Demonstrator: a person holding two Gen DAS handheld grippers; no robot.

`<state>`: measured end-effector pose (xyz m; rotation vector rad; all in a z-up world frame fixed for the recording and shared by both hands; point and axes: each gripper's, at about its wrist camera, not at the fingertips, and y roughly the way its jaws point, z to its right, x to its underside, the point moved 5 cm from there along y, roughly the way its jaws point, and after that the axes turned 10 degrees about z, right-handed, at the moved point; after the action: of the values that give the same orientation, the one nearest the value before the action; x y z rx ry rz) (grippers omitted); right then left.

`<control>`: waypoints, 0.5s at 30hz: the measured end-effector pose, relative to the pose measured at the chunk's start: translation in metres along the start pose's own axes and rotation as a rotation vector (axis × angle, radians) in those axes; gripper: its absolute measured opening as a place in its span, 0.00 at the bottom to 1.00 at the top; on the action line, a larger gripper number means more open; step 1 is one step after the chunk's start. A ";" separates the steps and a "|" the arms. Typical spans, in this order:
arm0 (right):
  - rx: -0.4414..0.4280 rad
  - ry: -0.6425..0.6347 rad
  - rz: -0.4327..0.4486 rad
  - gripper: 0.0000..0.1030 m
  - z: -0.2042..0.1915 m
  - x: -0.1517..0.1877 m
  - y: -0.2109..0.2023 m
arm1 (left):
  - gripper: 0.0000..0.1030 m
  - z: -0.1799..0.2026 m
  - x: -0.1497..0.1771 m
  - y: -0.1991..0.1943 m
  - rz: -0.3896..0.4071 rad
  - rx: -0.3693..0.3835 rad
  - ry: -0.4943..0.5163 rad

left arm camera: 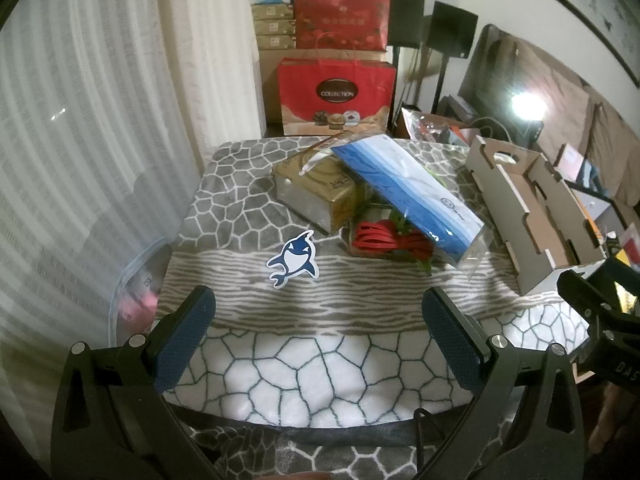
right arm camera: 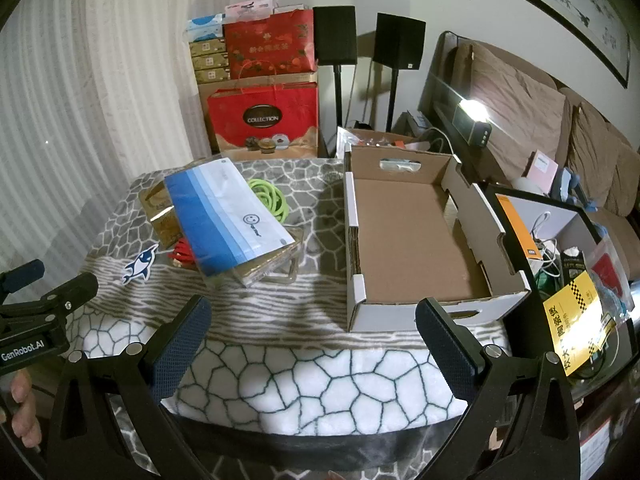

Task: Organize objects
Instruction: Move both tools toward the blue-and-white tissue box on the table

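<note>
A blue and white zip bag lies tilted over a gold box, red bands and a green coil on the patterned blanket. A shark sticker lies in front of them. An empty cardboard tray stands to the right. My left gripper is open and empty, short of the sticker. My right gripper is open and empty, short of the tray's near left corner.
Red gift bags and stacked boxes stand behind the table. A curtain hangs on the left. A clear bag with pink contents sits at the table's left edge. A cluttered black box and sofa lie on the right.
</note>
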<state>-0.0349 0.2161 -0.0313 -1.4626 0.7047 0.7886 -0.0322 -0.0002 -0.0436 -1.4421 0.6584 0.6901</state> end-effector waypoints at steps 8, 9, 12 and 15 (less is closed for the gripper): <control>-0.001 0.000 0.000 1.00 0.000 0.000 0.000 | 1.00 0.001 0.001 0.000 0.001 -0.002 0.000; -0.001 0.000 0.000 1.00 0.000 0.000 0.000 | 1.00 0.002 0.002 0.000 0.000 -0.001 0.001; -0.001 -0.001 0.000 1.00 0.000 0.000 0.000 | 1.00 0.002 0.002 0.000 -0.001 -0.002 0.003; 0.000 -0.001 0.000 1.00 0.000 0.000 0.001 | 1.00 0.002 0.003 0.001 -0.002 -0.001 0.004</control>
<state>-0.0354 0.2158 -0.0315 -1.4623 0.7042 0.7888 -0.0311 0.0022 -0.0463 -1.4449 0.6602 0.6864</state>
